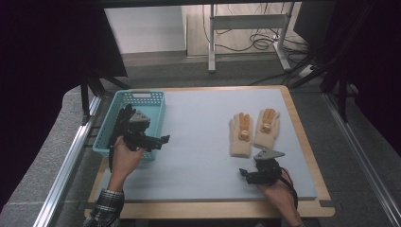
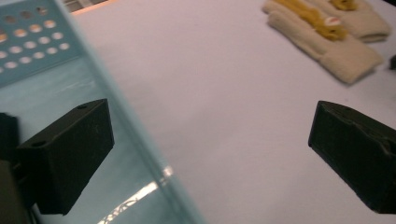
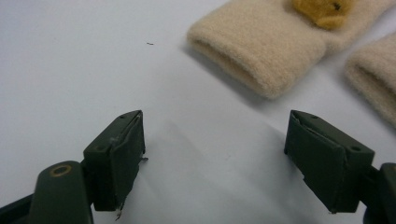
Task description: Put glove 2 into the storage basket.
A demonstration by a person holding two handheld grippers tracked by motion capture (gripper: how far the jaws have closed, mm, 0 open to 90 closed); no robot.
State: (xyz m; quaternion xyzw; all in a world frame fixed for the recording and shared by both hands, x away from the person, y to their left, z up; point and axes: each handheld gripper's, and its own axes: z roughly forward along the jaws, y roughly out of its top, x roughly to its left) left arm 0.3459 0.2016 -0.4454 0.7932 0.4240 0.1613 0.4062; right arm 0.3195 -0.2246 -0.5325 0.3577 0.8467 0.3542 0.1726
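Two cream knitted gloves with orange fingers lie side by side on the right of the mat, the left glove (image 1: 240, 135) and the right glove (image 1: 267, 127). My right gripper (image 1: 246, 176) is just in front of them, low over the mat. In the right gripper view, that gripper (image 3: 219, 158) is open and empty, with the nearer glove's cuff (image 3: 261, 51) ahead and the other glove (image 3: 373, 74) at the right edge. My left gripper (image 1: 158, 142) hovers at the near right corner of the teal basket (image 1: 142, 97). It (image 2: 215, 154) is open, its jaws straddling the basket wall (image 2: 135, 140).
A pale blue mat (image 1: 203, 142) covers a wooden board (image 1: 302, 137). The basket's floor (image 2: 56, 93) looks bare where it shows. Metal rails run along both sides, and a desk frame with cables (image 1: 250, 33) stands beyond the far edge.
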